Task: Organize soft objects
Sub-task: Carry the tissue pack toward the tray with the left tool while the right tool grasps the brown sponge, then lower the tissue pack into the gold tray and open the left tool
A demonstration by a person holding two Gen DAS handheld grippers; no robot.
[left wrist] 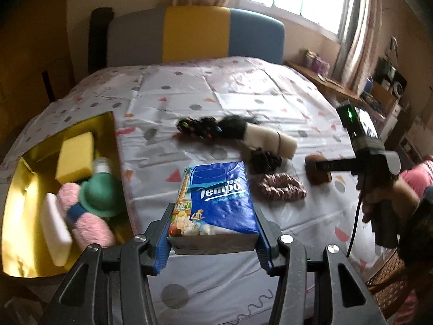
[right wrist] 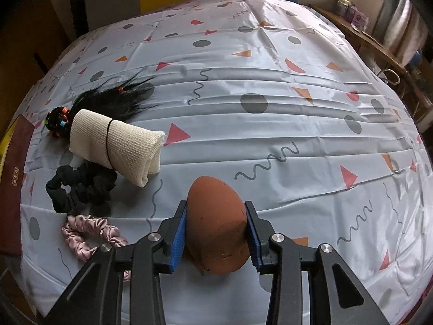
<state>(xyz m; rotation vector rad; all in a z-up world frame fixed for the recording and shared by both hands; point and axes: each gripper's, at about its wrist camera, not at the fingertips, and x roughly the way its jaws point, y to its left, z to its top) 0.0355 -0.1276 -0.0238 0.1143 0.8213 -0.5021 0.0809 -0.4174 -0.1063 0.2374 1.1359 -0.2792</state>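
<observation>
The left gripper (left wrist: 213, 239) jaws clamp a glossy blue tissue pack (left wrist: 216, 203) above the table (left wrist: 243, 86); the right gripper (right wrist: 216, 241) jaws squeeze a matte brown egg-shaped sponge (right wrist: 216, 224) near the satin scrunchie (right wrist: 89, 233).
</observation>
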